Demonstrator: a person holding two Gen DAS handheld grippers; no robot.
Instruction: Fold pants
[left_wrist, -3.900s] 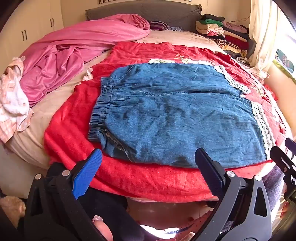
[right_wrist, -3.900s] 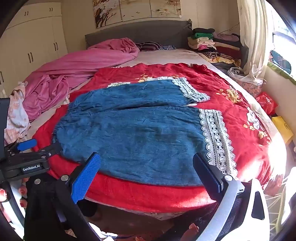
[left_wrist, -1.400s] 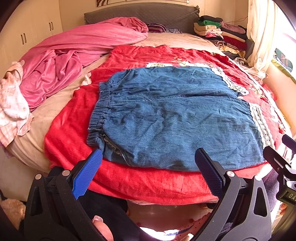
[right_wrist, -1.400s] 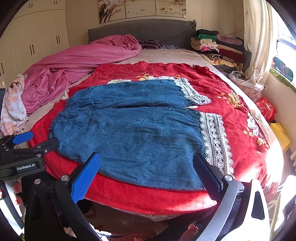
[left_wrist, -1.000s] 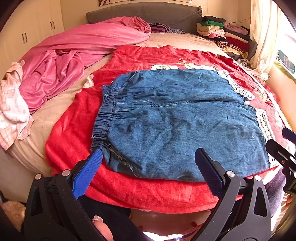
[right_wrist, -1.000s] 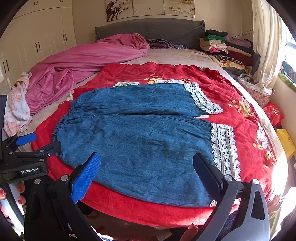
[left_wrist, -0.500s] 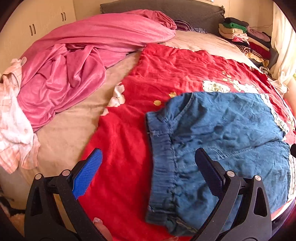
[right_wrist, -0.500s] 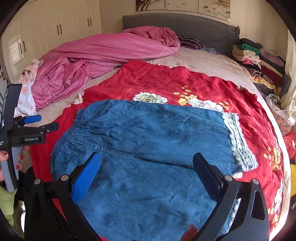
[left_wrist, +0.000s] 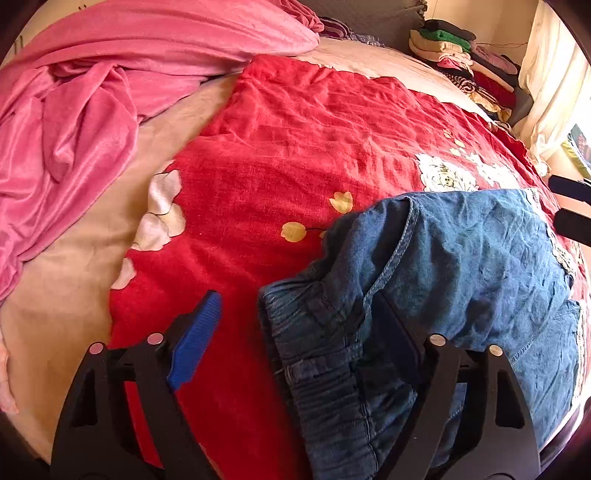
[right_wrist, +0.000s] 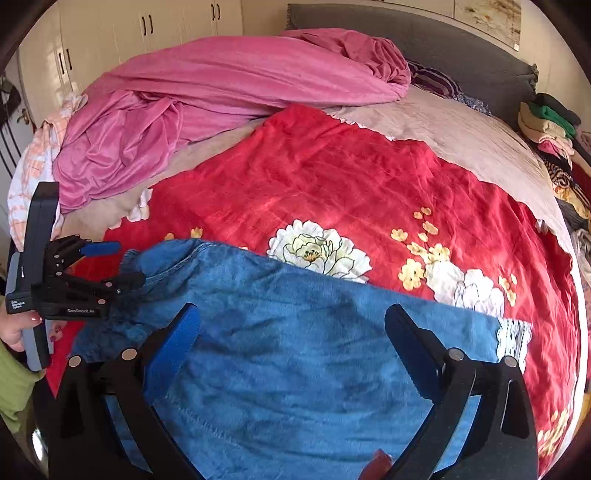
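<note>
We see the denim pants (left_wrist: 461, 280) lying on the red flowered blanket (left_wrist: 288, 147) that covers the bed, filling the lower right of the left wrist view and the lower centre of the right wrist view. In the left wrist view the left tongs (left_wrist: 299, 332) stand spread, the blue-padded finger over bare red blanket at lower left and the dark finger (left_wrist: 397, 334) over the gathered elastic waistband (left_wrist: 325, 354), where the denim is rumpled and bunched; whether that finger touches the cloth we cannot tell. In the right wrist view the same left tongs (right_wrist: 123, 264) show at the left edge of the frame, held by a hand with red nails (right_wrist: 22, 328), their fingers apart and reaching to the waistband corner. The right tongs (right_wrist: 291, 332) are spread as well, with both fingers low over the broad blue cloth and nothing pinched between them. A white lace hem (right_wrist: 513, 336) marks the pants' end at the right of that frame. A pink quilt (right_wrist: 221, 96) is heaped at the upper left, and a stack of folded clothes (right_wrist: 546, 122) sits at the upper right beside the grey headboard (right_wrist: 424, 40).
</note>
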